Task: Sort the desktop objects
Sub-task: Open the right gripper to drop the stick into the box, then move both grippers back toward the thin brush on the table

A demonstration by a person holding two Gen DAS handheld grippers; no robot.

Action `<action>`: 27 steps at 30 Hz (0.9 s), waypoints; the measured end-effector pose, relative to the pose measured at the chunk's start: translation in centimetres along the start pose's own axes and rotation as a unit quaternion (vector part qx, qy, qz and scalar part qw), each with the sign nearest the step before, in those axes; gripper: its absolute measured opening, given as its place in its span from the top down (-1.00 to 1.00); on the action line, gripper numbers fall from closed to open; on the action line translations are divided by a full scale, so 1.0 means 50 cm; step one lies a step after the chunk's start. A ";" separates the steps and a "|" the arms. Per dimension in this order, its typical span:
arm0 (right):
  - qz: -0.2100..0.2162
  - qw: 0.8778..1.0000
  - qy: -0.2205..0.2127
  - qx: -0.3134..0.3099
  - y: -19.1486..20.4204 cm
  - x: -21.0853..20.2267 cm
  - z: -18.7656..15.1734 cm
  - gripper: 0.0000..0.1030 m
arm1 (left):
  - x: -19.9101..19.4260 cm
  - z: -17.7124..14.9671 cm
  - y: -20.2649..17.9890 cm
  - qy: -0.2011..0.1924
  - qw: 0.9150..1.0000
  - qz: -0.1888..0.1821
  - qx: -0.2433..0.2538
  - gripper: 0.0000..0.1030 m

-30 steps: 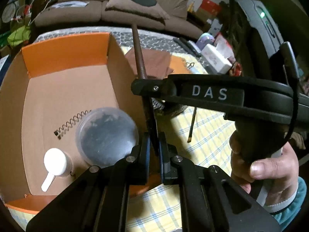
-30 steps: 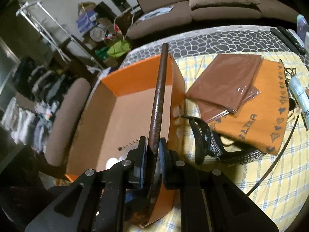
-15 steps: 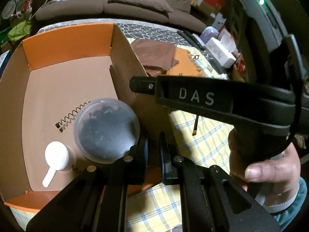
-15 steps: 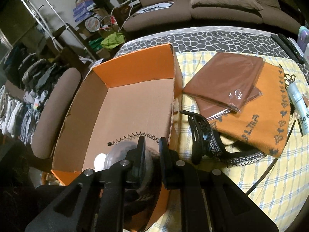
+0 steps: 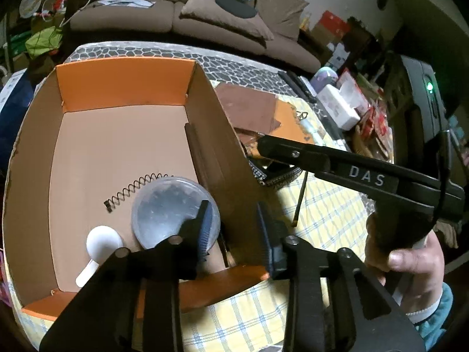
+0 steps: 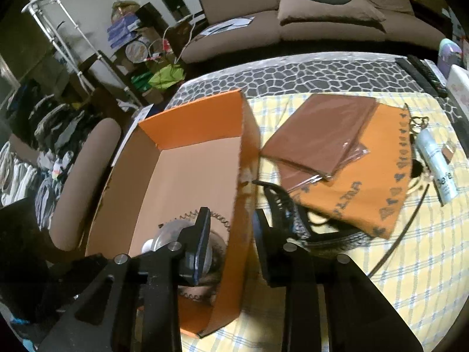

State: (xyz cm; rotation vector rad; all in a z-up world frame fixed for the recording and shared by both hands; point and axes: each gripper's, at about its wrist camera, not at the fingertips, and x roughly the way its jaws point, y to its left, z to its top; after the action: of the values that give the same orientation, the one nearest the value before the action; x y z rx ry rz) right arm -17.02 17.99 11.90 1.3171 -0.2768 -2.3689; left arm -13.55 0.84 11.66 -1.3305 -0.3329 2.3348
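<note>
An orange cardboard box point(image 5: 123, 85) point(image 6: 193, 123) stands on the checked tablecloth. Inside lie a dark brown rod point(image 5: 202, 158) along the right wall, a clear round lid point(image 5: 170, 208), a black spring point(image 5: 134, 187) and a white scoop point(image 5: 102, 246). My left gripper point(image 5: 233, 228) is open and empty, its fingers astride the box's right wall. My right gripper point(image 6: 231, 234) is open and empty over the same wall; its body point(image 5: 366, 176) shows in the left wrist view. Outside lie a black hair comb point(image 6: 281, 205), brown packets point(image 6: 319, 135) and an orange cloth point(image 6: 366, 182).
A thin dark stick point(image 6: 398, 234) and a white tube point(image 6: 436, 170) lie on the cloth at right. Remote controls point(image 6: 422, 73) and boxes point(image 5: 340, 108) sit at the table's far right. A brown sofa point(image 5: 187, 14) stands behind, a padded chair point(image 6: 85, 182) left of the box.
Both grippers were shut on the brown rod, held upright; they lowered it into the box and opened. The rod now lies along the box's right wall.
</note>
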 end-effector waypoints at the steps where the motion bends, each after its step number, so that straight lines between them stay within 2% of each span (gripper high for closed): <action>1: -0.002 1.000 -0.003 0.002 -0.005 -0.005 0.000 0.30 | -0.001 0.001 -0.003 -0.002 1.000 -0.002 0.001 0.28; 2: -0.005 1.000 -0.006 0.004 -0.012 -0.012 0.000 0.24 | -0.001 0.001 -0.007 -0.003 1.000 -0.003 0.003 0.24; 4: -0.009 1.000 -0.011 0.010 -0.027 -0.023 0.001 0.14 | -0.002 0.000 -0.019 -0.006 1.000 -0.005 0.008 0.02; 9: -0.021 0.999 -0.020 0.025 -0.064 -0.047 0.000 -0.16 | 0.007 -0.003 -0.059 -0.011 0.999 -0.015 0.026 -0.31; 11: -0.026 0.999 -0.023 0.031 -0.078 -0.055 -0.001 -0.42 | 0.012 -0.004 -0.073 -0.011 0.999 -0.017 0.034 -0.49; 13: -0.028 0.999 -0.027 0.038 -0.094 -0.064 -0.003 -0.57 | 0.019 -0.005 -0.089 -0.012 0.999 -0.017 0.041 -0.78; 14: -0.030 0.998 -0.027 0.041 -0.101 -0.067 -0.004 -0.62 | 0.023 -0.006 -0.097 -0.011 0.999 -0.017 0.044 -0.84; 18: -0.045 0.997 -0.028 0.052 -0.133 -0.081 -0.011 -0.77 | 0.035 -0.007 -0.119 -0.009 0.999 -0.019 0.048 -0.95; 20: -0.062 0.996 -0.036 0.052 -0.147 -0.090 -0.015 -1.00 | 0.040 -0.007 -0.126 -0.009 0.999 -0.024 0.047 -0.97; 23: -0.087 0.994 -0.042 0.052 -0.174 -0.106 -0.020 -0.99 | 0.050 -0.010 -0.148 -0.009 0.998 -0.027 0.051 -1.00; 27: -0.092 0.992 -0.046 0.074 -0.221 -0.130 -0.026 -0.99 | 0.063 -0.018 -0.188 -0.011 0.997 -0.025 0.076 -1.00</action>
State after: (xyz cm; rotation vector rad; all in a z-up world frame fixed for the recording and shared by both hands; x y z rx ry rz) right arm -15.72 30.79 12.15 1.3523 -0.3788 -2.6130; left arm -11.86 10.59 12.63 -1.2110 -0.1900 2.2859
